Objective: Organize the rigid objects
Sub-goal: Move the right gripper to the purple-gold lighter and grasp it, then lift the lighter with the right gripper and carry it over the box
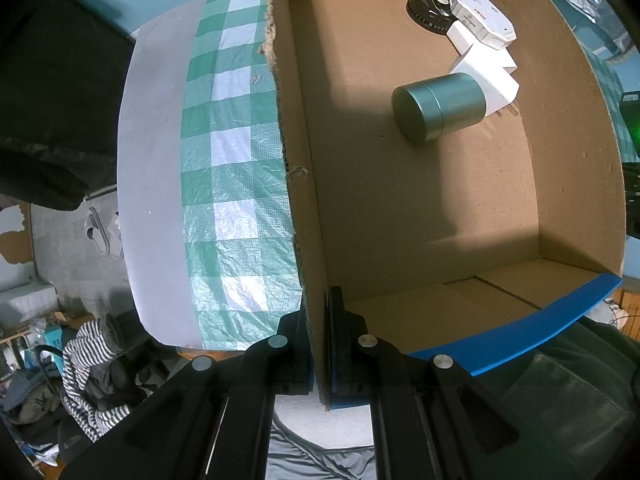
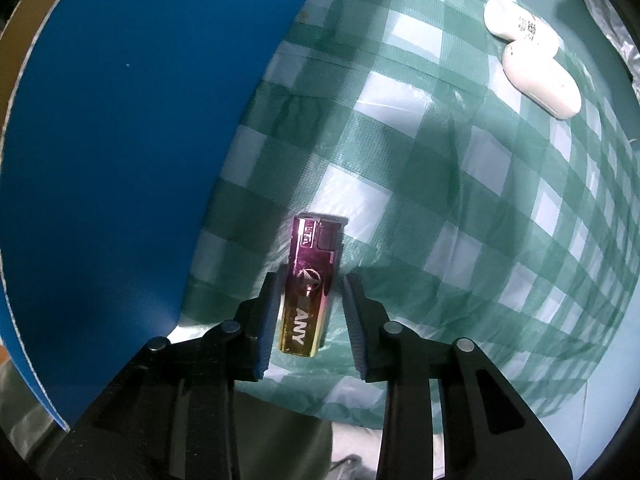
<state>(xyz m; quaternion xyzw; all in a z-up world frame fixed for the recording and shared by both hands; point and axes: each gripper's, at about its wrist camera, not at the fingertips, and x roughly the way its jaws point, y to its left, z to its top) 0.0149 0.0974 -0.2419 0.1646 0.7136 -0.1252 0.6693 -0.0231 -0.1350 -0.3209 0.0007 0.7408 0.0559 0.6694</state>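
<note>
Here, the right tongs [image 2: 310, 316] point straight down over a lighter [image 2: 311, 284] that lies flat on the green-and-white checked cloth [image 2: 460, 184] covering the desk. The lighter is shiny, purple at its cap end and gold at its base. It sits directly between the two blue-padded fingers [image 2: 266, 328], with its long axis running along the gap, cap end pointing away from the tongs and base end nearest them. The fingers stand on either side of its long faces. A sliver of cloth shows between the lighter and the pad farther from the box, so the pads do not look fully pressed on it yet, though the gap is narrow. Just beside the lighter, on one side, rises the blue outer wall of a cardboard box [image 2: 100, 140]. Two white capsule-shaped cases [image 2: 540, 76] lie well away from the lighter, across the cloth.

The left tongs [image 1: 318, 344] are clamped tight on the box's torn side wall [image 1: 296, 200], steadying it. Inside the box lie a green tin [image 1: 438, 106], white packages [image 1: 484, 20] and a black round thing [image 1: 426, 8].

The right hand is plainly the nearer one to the lighter, and a squeeze across its narrow width seems the likely next step.
</note>
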